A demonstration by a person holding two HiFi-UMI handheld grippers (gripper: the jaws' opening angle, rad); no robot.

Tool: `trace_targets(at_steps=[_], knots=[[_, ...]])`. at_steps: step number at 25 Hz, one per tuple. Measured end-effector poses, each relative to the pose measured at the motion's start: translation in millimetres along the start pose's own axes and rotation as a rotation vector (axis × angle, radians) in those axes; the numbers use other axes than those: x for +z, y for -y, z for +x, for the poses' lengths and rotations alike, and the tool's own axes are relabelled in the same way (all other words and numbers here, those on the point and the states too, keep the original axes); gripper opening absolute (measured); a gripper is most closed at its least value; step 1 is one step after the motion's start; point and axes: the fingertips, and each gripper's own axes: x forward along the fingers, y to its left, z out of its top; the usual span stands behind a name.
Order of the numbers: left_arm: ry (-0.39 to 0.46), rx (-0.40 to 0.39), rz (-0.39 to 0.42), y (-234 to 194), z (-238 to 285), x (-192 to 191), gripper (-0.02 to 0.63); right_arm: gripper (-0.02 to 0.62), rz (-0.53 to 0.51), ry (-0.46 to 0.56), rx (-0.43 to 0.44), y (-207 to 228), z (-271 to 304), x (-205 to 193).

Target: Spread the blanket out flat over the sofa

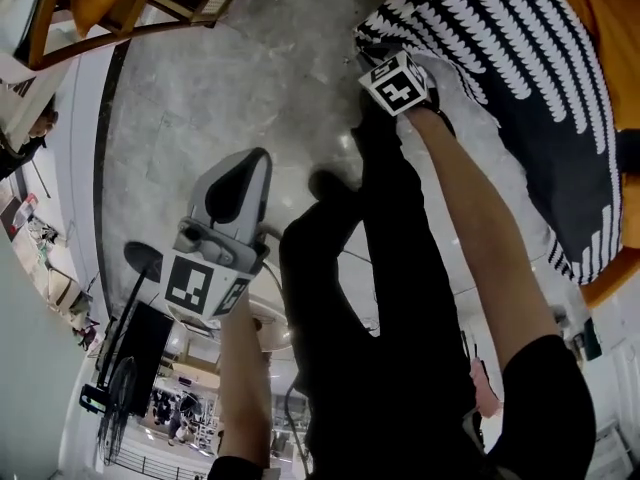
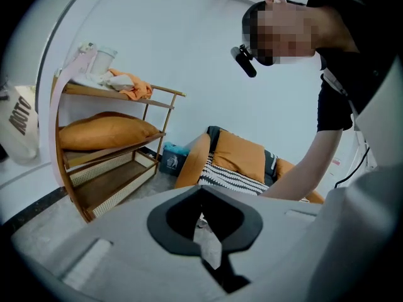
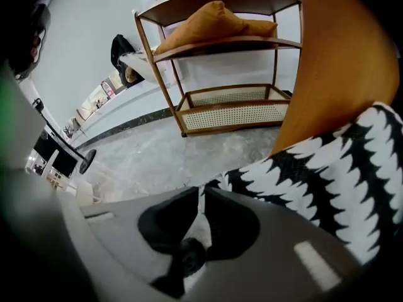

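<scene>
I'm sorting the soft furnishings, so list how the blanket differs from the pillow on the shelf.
The blanket is black-and-white patterned; the pillow is plain orange. The blanket lies thin and draped over the sofa; the pillow sits plump on the shelf. Both are soft textiles.

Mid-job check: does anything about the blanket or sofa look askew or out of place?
The black-and-white patterned blanket lies over only part of the orange sofa, with bare upholstery showing beside it. Its near corner juts off the sofa over the grey floor, at the right gripper. Nothing looks spilled or damaged.
</scene>
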Motion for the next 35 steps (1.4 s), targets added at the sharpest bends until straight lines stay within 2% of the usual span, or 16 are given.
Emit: trace_targets(at_steps=[3,11,19,22,27,31,35], knots=[[-0.003,0.001,-0.005,14,-8,19,0.009,0.058,0.016,0.006,0.008,-4,-23,6],[-0.012,0.009,0.006,47,-27,56,0.009,0.058,0.009,0.047,0.002,-9,-88,27],[0.007,0.022,0.035,101,-46,125,0.009,0.058,-0.025,0.119,0.006,-13,-202,57],[0.032,0.022,0.065,113,-48,158,0.009,0.058,-0.042,0.175,-0.028,2,-243,80],[0.057,0.002,0.099,156,-54,211,0.009,0.033,0.002,0.225,-0.072,21,-325,84],[0.052,-0.042,0.154,179,-56,243,0.009,0.003,0.076,0.316,-0.142,38,-383,92],[0.044,-0.095,0.196,198,-54,265,0.009,0.002,0.151,0.417,-0.199,41,-439,97]])
